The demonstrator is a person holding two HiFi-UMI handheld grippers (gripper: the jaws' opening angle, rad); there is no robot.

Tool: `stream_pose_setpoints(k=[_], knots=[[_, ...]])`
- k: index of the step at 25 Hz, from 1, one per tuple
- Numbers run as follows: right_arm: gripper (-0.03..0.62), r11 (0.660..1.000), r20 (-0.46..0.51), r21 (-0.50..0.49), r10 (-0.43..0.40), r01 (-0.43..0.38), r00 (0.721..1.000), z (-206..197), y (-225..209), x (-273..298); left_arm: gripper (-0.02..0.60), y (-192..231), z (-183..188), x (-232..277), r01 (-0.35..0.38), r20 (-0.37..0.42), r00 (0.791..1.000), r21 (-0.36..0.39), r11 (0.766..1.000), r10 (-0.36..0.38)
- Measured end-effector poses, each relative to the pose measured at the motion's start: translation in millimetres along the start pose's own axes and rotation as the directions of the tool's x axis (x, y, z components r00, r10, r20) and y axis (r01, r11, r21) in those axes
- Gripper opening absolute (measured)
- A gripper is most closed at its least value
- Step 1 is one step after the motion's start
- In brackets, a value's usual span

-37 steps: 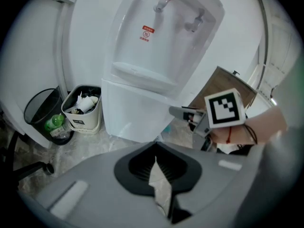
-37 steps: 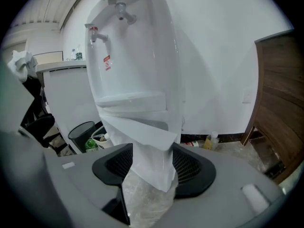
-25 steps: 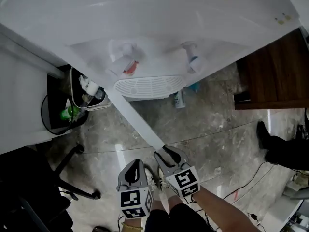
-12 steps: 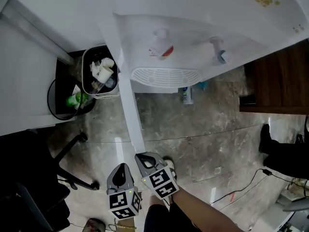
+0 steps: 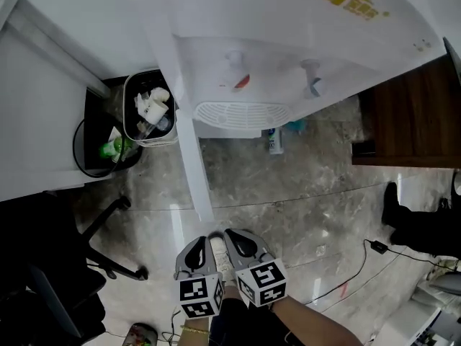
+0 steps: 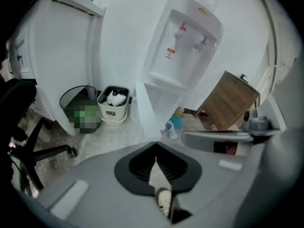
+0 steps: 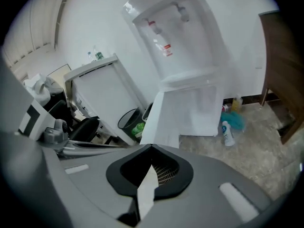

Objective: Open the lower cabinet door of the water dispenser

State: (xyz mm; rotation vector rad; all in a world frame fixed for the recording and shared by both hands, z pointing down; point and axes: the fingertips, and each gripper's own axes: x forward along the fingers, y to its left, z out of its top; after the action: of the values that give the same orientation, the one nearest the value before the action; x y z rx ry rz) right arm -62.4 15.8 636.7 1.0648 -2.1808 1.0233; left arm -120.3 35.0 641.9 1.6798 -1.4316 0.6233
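Observation:
The white water dispenser (image 5: 288, 42) stands at the top of the head view, its two taps over a slotted drip tray (image 5: 241, 114). Its lower cabinet door (image 5: 191, 164) is swung wide open and juts toward me as a narrow white strip. Both grippers hang side by side just short of the door's free end. My left gripper (image 5: 200, 245) is shut and empty. My right gripper (image 5: 234, 236) is shut too, a little right of the door's edge and apart from it. The right gripper view has the open door (image 7: 159, 122) just beyond the jaws and the open compartment (image 7: 199, 108) behind it.
A white waste bin (image 5: 150, 107) and a round black bin (image 5: 97, 146) stand left of the door. A brown wooden cabinet (image 5: 410, 114) is at the right. A bottle (image 5: 274, 141) lies under the dispenser. An office chair base (image 5: 108, 254) and floor cables (image 5: 367, 265) are nearby.
The door swung further open with the right gripper at its free end. That gripper's jaws have since closed and drawn back to the right, off the edge. The left gripper shifted slightly.

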Motion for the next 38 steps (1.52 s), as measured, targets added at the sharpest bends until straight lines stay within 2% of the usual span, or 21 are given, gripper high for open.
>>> stream_pose_setpoints(k=[6,17,38], knots=[[-0.002,0.993,0.003,0.058,-0.103,0.102,0.995,7.2,-35.1,-49.5,0.008,-36.9,5.4,-6.1,0.066,-0.019,0.998,0.043,0.997,-0.065],[-0.002,0.986,0.004,0.08,-0.145,0.145,0.989,-4.5,-52.5,-64.0,0.008,-51.6,0.6,-4.8,0.075,-0.03,0.997,0.063,0.995,-0.073],[-0.003,0.991,-0.005,0.05,-0.121,0.121,0.993,-1.9,-46.3,-69.6,0.008,-64.6,3.2,-10.5,0.084,-0.031,0.996,0.084,0.993,-0.082]])
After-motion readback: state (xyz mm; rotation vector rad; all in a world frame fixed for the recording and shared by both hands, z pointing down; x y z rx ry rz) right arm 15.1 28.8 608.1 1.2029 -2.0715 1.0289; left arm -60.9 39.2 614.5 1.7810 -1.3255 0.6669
